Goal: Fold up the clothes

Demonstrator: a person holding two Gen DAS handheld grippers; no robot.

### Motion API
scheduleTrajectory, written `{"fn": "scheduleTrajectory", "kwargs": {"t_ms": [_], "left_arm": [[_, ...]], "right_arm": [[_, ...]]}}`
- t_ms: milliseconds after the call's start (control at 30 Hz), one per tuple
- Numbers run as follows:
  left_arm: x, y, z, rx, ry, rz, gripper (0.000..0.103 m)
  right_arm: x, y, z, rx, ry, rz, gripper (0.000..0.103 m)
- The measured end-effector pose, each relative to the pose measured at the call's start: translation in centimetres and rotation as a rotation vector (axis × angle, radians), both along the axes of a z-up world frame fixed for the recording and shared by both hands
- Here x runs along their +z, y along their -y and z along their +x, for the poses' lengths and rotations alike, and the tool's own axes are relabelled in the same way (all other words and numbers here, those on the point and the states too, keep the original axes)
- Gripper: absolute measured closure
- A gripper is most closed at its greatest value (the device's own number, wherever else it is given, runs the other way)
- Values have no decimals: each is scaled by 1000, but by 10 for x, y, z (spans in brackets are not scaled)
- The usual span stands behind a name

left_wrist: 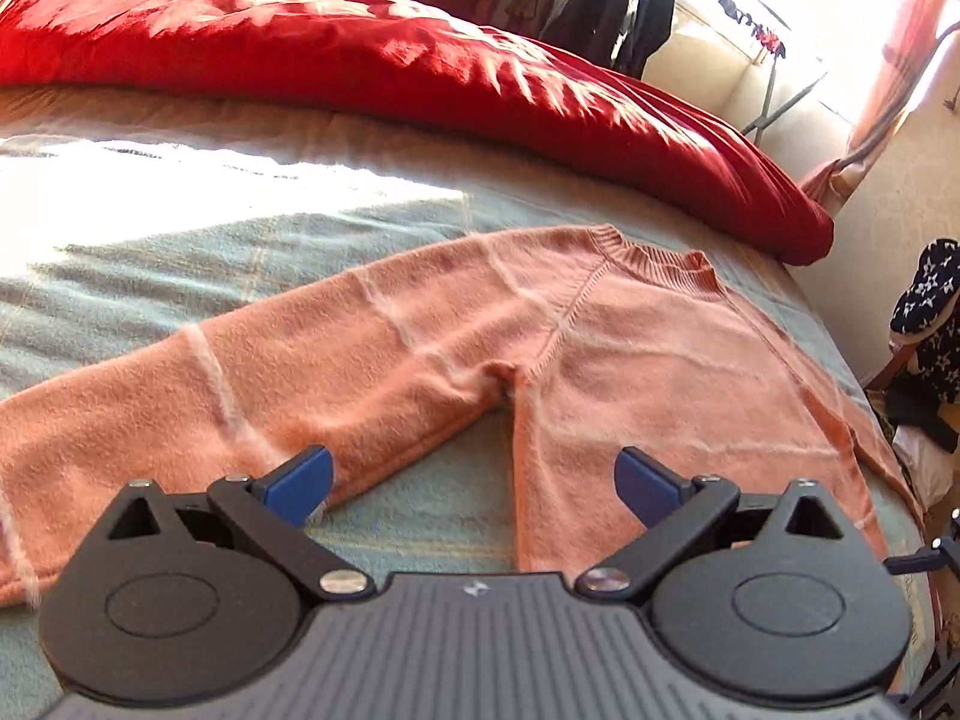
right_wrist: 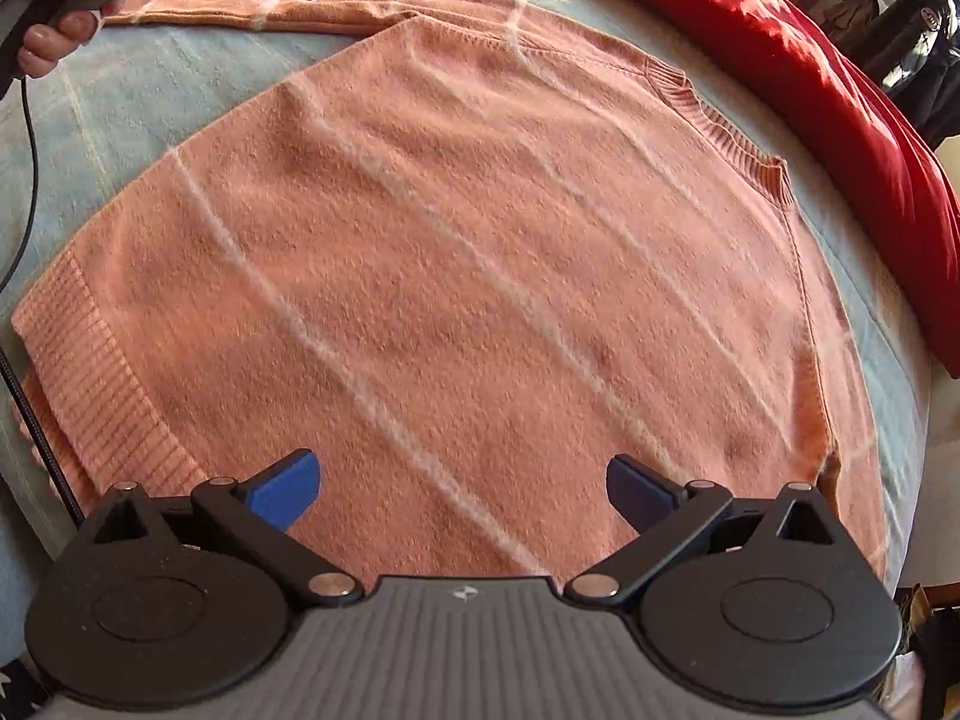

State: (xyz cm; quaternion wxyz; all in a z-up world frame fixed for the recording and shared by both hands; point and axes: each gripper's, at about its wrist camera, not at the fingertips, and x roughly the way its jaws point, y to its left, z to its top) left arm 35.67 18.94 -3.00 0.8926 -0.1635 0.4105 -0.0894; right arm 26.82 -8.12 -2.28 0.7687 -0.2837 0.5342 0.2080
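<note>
Sweater [right_wrist: 480,276] hem partly behind right tongs [right_wrist: 462,489]; far sleeve cropped.

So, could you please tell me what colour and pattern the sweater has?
The sweater is salmon pink with thin, pale crossing lines, clearest in the right wrist view.

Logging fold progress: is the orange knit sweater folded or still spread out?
Spread out: the orange knit sweater lies flat on the pale blue bedspread, one sleeve extended sideways, hem and collar uncovered.
</note>
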Motion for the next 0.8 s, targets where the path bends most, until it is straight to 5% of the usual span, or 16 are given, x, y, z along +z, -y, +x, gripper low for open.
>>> {"fn": "scheduleTrajectory", "kwargs": {"t_ms": [133, 267, 633, 800], "left_arm": [[-16, -13, 31, -31, 6, -100, 4], [-48, -24, 51, -32, -112, -191, 4], [-25, -66, 78, -43, 2, -56, 6], [-22, -63, 124, -145, 37, 39, 41]], "right_arm": [[-1, -32, 12, 5, -17, 7, 0], [-1, -55, 16, 18, -32, 7, 0], [-12, -50, 36, -120, -78, 17, 0], [-18, -50, 39, -166, -99, 51, 0]]}}
